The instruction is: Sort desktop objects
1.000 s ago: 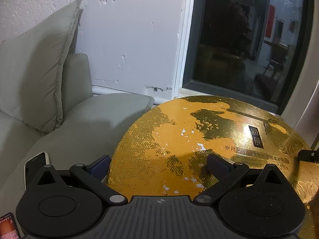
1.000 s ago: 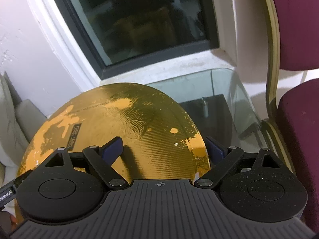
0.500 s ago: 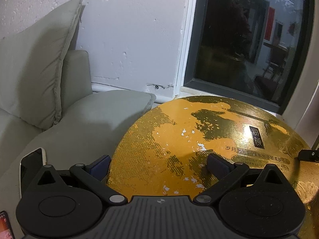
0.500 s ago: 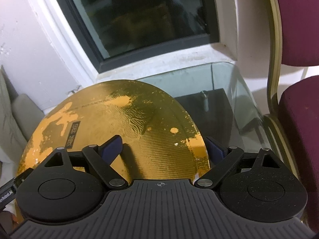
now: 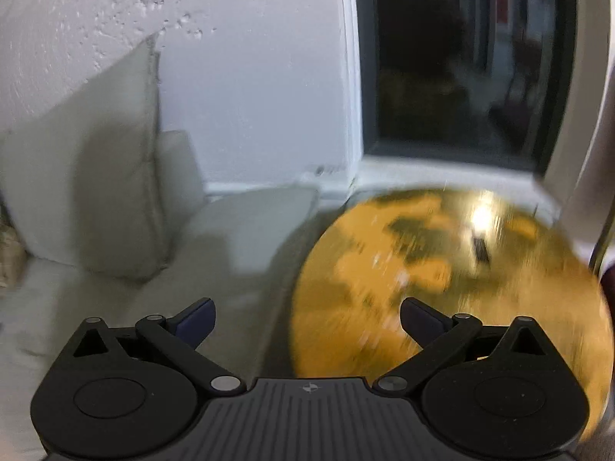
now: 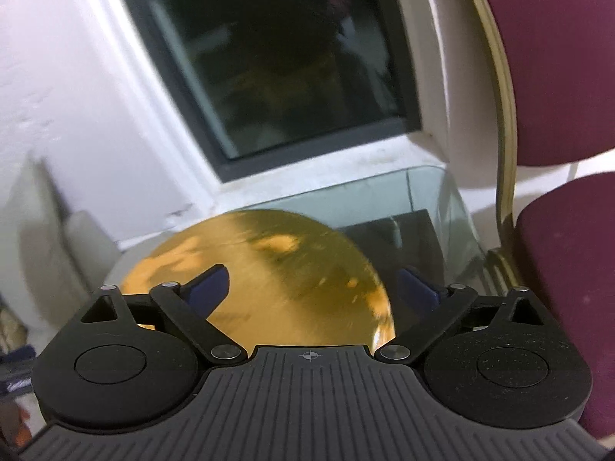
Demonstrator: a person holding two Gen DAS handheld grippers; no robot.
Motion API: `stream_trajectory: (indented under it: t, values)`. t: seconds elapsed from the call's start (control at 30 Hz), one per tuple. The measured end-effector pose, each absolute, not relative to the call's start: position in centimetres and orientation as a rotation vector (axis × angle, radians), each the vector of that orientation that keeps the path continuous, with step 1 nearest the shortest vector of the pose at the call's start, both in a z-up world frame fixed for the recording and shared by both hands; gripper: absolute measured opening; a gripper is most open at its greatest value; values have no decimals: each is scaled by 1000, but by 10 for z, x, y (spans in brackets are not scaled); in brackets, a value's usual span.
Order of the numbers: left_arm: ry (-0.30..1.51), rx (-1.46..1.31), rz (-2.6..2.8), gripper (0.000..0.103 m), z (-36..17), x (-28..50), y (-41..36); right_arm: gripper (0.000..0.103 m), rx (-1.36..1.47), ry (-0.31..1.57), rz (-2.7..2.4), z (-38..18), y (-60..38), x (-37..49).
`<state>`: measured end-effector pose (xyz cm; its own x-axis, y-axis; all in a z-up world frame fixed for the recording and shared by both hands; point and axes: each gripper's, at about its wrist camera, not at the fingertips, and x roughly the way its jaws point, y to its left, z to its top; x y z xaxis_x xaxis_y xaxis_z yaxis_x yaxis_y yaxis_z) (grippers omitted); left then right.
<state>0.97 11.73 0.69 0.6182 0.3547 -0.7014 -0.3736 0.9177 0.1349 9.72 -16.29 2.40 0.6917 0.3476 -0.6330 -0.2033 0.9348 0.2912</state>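
Now square up before closing: aim both claws low at opposite rims, slow enough to kill the blur. Left gripper point(image 5: 305, 317) spread wide, empty; right gripper point(image 6: 313, 284) likewise. Round gold box lid point(image 5: 442, 280) flat on glass table point(image 6: 423, 196), just beyond both claws, untouched.

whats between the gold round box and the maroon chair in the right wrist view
Only bare glass tabletop lies between the gold round box and the maroon chair, seen in the right wrist view.
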Motion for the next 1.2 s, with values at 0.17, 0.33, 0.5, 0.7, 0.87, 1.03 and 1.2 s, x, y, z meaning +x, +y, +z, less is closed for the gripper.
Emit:
stream_trajectory:
  t: [0.17,0.33,0.5,0.7,0.87,1.03,1.2]
  values:
    - [946,-20,412,102,10,-34,104,100,224,802,391,32,-168,23]
    - [1066,2,386,102,-5,-69,82,100,223,852,390,22,-170,-34]
    - [1066,71,299,102,0,-89,53,100,183,835,363,23,-172,-61]
    - [1015,110,304,102,18,-88,56,100,208,802,334,30,-179,-71]
    - [999,89,330,102,21,-78,71,100,209,807,316,30,-173,-71]
    - [1018,37,369,102,13,-66,94,100,198,837,321,25,-163,-64]
    - [1041,-16,409,102,5,-53,112,100,197,869,322,18,-154,-56]
